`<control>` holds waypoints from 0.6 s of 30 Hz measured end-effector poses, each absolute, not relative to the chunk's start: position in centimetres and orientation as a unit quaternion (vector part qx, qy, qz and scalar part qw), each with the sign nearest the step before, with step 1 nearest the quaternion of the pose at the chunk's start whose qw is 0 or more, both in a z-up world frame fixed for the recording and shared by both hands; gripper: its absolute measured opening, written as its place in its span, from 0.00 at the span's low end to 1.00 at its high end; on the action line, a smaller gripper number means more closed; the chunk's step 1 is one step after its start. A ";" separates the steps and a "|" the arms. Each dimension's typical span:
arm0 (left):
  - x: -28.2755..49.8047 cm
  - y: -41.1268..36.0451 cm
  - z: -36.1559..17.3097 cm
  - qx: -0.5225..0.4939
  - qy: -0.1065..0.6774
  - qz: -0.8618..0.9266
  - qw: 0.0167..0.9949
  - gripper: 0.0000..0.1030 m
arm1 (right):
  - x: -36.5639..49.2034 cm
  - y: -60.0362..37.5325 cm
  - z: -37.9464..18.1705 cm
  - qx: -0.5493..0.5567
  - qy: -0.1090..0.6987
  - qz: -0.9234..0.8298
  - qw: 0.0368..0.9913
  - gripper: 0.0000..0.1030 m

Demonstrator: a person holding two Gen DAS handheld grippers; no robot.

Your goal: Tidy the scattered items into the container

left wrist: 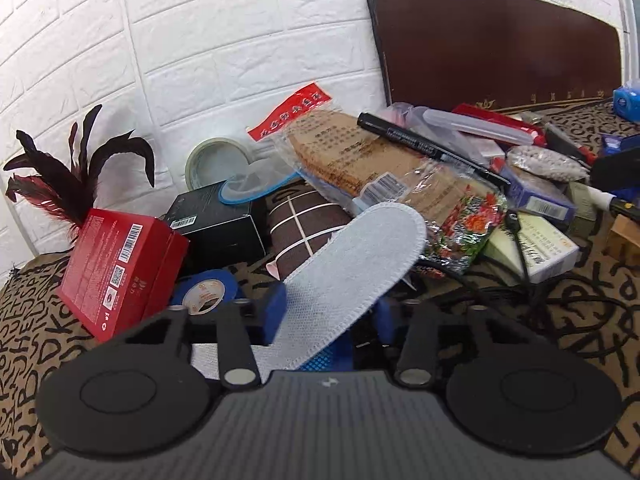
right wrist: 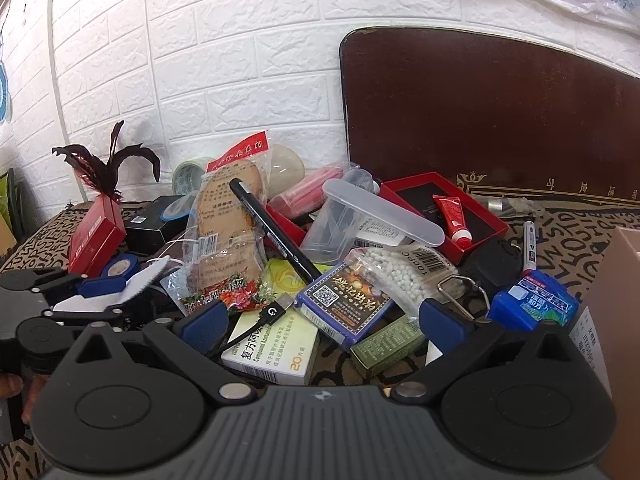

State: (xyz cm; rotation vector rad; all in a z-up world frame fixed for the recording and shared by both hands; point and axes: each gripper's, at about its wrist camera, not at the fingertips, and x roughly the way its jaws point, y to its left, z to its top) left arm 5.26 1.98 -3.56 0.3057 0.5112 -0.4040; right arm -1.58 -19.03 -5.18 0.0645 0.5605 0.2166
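My left gripper (left wrist: 330,312) is shut on a pale grey shoe insole (left wrist: 360,256), held tilted above the cluttered table; both also show at the left of the right wrist view (right wrist: 120,292). My right gripper (right wrist: 324,320) is open and empty, hovering over a white medicine box (right wrist: 276,352) and a blue card box (right wrist: 344,300). A cardboard box (right wrist: 616,320) stands at the right edge. A packaged pair of insoles (left wrist: 360,160) with a black marker (left wrist: 424,144) across it lies in the heap.
A red box (left wrist: 116,272) with dark feathers (left wrist: 76,168), a black box (left wrist: 216,220), blue tape (left wrist: 208,292), a clear plastic case (right wrist: 360,216), a red tray (right wrist: 444,212) with a tube, a bag of white beads (right wrist: 400,272) and a black cable (left wrist: 528,280) crowd the patterned cloth. A dark board (right wrist: 500,112) leans on the brick wall.
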 end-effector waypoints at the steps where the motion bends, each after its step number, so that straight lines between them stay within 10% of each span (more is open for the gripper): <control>1: 5.1 2.2 -3.2 0.143 0.248 -0.195 0.938 0.23 | -1.5 -19.0 -5.2 0.032 0.276 0.106 0.955 1.00; 18: 5.6 5.5 -0.1 0.040 0.264 -0.166 0.949 0.11 | -1.2 -12.2 -5.8 -0.009 0.274 0.212 0.938 1.00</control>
